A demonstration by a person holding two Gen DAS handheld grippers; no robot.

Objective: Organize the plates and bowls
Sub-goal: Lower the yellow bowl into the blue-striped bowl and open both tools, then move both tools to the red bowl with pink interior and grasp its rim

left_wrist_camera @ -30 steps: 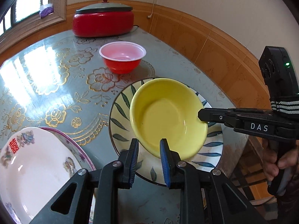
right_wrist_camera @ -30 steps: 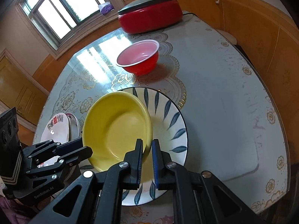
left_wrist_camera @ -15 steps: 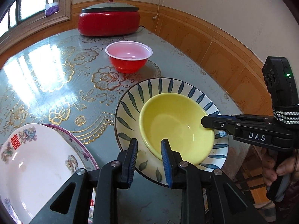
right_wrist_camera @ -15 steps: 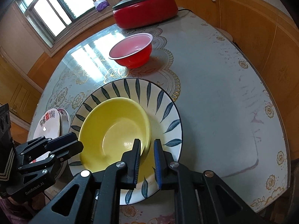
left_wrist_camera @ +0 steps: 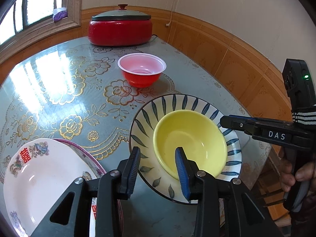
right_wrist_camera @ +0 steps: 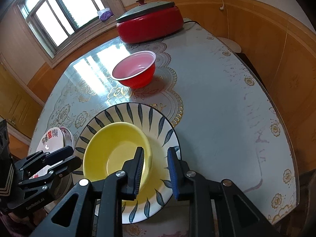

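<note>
Home dining room: round glass-topped table with gold flower cloth (left_wrist_camera: 65,98), red electric cooking pot (left_wrist_camera: 120,29), wood-panelled walls (left_wrist_camera: 227,59), window (right_wrist_camera: 59,13).

A plain yellow round bowl (left_wrist_camera: 189,138) sits in a white round plate (left_wrist_camera: 150,118) painted with dark blue leaves. The plastic bowl (left_wrist_camera: 141,73) is red outside, pale pink inside. The grey-blue table covering (left_wrist_camera: 59,98) carries gold flowers.

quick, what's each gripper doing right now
left gripper: jaws opening, astride the yellow bowl's near rim, not pressing it
right gripper: jaws opening, astride the bowl's right rim, not pressing it
</note>
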